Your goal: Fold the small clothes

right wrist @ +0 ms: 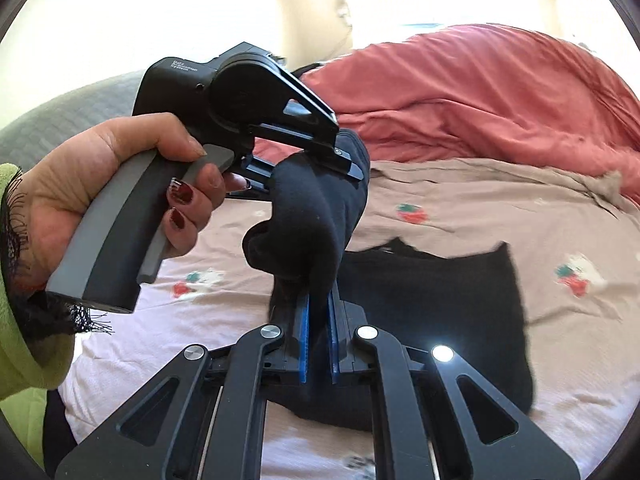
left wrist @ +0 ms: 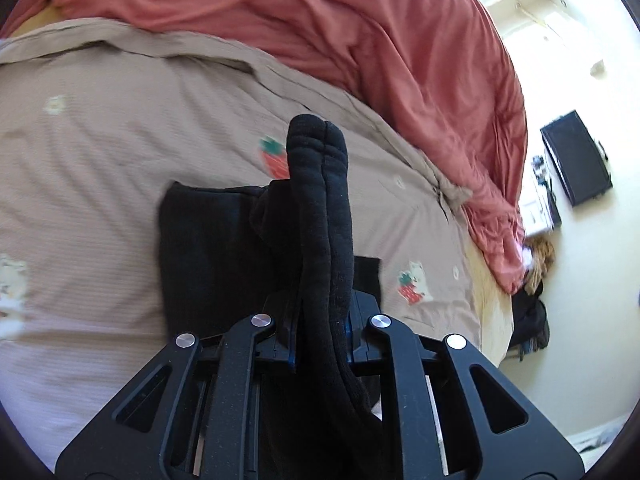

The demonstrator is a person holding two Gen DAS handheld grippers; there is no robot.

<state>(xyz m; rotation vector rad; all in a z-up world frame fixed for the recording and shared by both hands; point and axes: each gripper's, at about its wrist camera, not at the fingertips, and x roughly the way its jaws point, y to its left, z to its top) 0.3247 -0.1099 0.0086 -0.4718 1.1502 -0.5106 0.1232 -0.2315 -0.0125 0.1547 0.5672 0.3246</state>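
- You are working over a bed (left wrist: 100, 152) with a tan sheet that has little strawberry pictures (left wrist: 276, 158) on it.
- Your left hand-held gripper (left wrist: 322, 320) is pinched shut on a black sock (left wrist: 320, 200). The sock pokes up and out past its fingers.
- Your right hand-held gripper (right wrist: 319, 320) is also pinched shut on the black sock (right wrist: 308, 216), with its blue pads (right wrist: 304, 332) close together on the cloth.
- In the right wrist view, your left hand (right wrist: 100, 184) holds the grey handle, and the sock hangs between the two tools, above the bed.
- A flat black cloth (left wrist: 208, 256) lies on the sheet just under the sock.
- Farther back, a red blanket (left wrist: 360, 40) is bunched up on the bed.
- Past the bed, a black box (left wrist: 576, 156) sits on the pale floor.
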